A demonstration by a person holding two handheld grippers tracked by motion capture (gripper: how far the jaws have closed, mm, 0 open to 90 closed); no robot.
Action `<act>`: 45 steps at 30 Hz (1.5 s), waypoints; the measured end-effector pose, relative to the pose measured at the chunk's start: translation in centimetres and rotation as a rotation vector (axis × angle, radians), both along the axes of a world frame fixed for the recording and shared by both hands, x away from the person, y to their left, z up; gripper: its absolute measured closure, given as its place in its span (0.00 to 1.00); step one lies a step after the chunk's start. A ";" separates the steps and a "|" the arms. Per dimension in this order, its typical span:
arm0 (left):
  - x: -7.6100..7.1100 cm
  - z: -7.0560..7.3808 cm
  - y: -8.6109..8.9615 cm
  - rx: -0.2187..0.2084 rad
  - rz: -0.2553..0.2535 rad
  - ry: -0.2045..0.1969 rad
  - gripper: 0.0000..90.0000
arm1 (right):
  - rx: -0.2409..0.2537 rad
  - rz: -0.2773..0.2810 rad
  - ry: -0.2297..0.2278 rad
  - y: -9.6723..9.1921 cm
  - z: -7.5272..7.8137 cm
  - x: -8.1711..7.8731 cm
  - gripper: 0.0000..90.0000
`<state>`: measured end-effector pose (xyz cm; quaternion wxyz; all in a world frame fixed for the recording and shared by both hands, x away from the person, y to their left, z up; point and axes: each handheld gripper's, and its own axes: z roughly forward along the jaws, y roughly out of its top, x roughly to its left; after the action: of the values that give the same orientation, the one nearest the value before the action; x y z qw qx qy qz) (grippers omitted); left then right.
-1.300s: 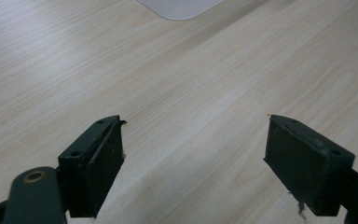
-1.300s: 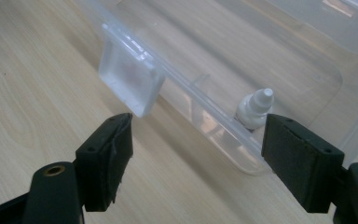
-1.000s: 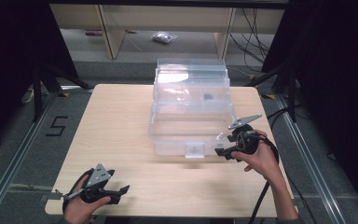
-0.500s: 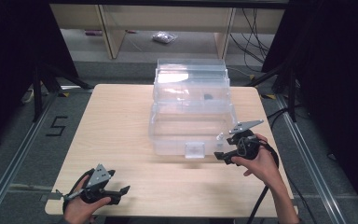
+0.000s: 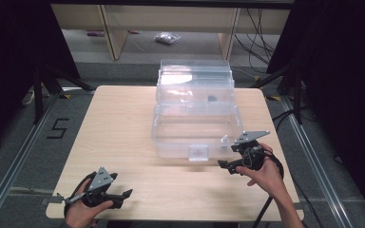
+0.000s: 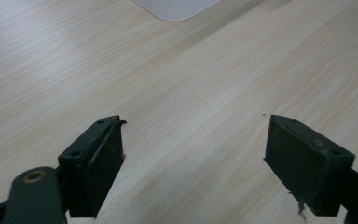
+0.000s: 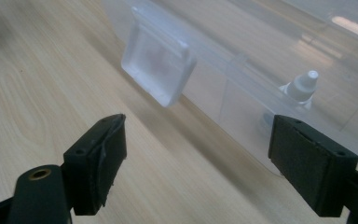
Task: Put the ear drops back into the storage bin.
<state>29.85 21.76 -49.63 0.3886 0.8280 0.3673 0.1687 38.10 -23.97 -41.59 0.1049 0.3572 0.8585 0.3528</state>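
Right gripper view: right gripper [image 7: 196, 163], jaws apart and just opening, empty, latch [image 7: 156, 63] of clear box [image 5: 195, 118] just ahead, up-left.

Two black handheld grippers, left gripper [image 5: 126, 194] and right gripper [image 5: 224, 165], each topped by a grey three-cornered plate, flat black rectangular pads, brass-coloured rivet, trailing black cable, bare forearms

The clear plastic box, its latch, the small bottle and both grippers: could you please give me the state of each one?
Clear plastic box: lid open, tipped back behind it.
Latch: unfastened, hanging on the front wall.
Small bottle: upright inside the box, white cap on.
Right gripper: jaws have just been opening, nothing between them, near the box's front right corner.
Left gripper: open, empty, over bare table.
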 end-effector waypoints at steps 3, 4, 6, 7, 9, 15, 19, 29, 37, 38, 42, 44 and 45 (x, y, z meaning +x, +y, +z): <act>0.0 -0.1 -0.1 -0.011 0.003 -0.005 0.21 | -0.007 -0.004 -0.001 0.1 -0.5 -0.2 0.22; 0.0 -0.1 -0.1 0.000 0.000 -0.009 0.21 | -0.006 0.002 -0.001 0.1 -0.8 -0.3 0.23; 0.0 -0.1 -0.1 -0.007 -0.001 -0.011 0.21 | -0.001 -0.003 0.005 0.2 -1.1 -0.4 0.23; 0.0 0.0 0.0 -0.001 -0.009 -0.001 0.21 | 0.002 -0.011 0.008 0.3 -1.3 -0.6 0.23; -0.1 0.0 -0.1 -0.009 -0.002 -0.009 0.21 | 0.004 -0.001 0.004 0.3 -1.6 -0.6 0.23; 0.0 0.0 -0.1 -0.013 -0.009 -0.004 0.21 | 0.040 -0.009 -0.028 0.2 -2.7 -1.0 0.22; 0.0 0.0 -0.1 -0.017 -0.003 -0.012 0.21 | 0.040 -0.011 -0.032 -0.1 -3.3 -1.3 0.20; 0.0 -0.1 -0.2 -0.002 0.015 -0.021 0.21 | 0.073 -0.038 -0.041 -0.5 -4.6 -2.5 0.18; -0.1 0.0 -0.2 -0.017 -0.003 -0.004 0.21 | 0.083 -0.060 -0.043 -0.5 -5.3 -3.6 0.18; -0.1 0.0 -0.2 -0.017 -0.002 -0.005 0.21 | 0.084 -0.055 -0.045 -0.6 -5.5 -3.6 0.18; -0.1 0.1 -0.1 -0.006 -0.007 -0.005 0.21 | 0.078 -0.059 -0.043 -0.7 -5.8 -4.2 0.18; -0.1 0.1 -0.1 -0.005 -0.009 -0.004 0.21 | 0.079 -0.071 -0.045 -0.8 -5.9 -4.4 0.18; -0.1 0.0 -0.1 -0.005 -0.006 -0.007 0.21 | 0.087 -0.073 -0.035 -0.9 -6.0 -4.5 0.18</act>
<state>29.72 21.62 -49.59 0.3925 0.8275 0.3639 0.1696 33.60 -24.83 -47.62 0.1171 0.3865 0.8267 0.3917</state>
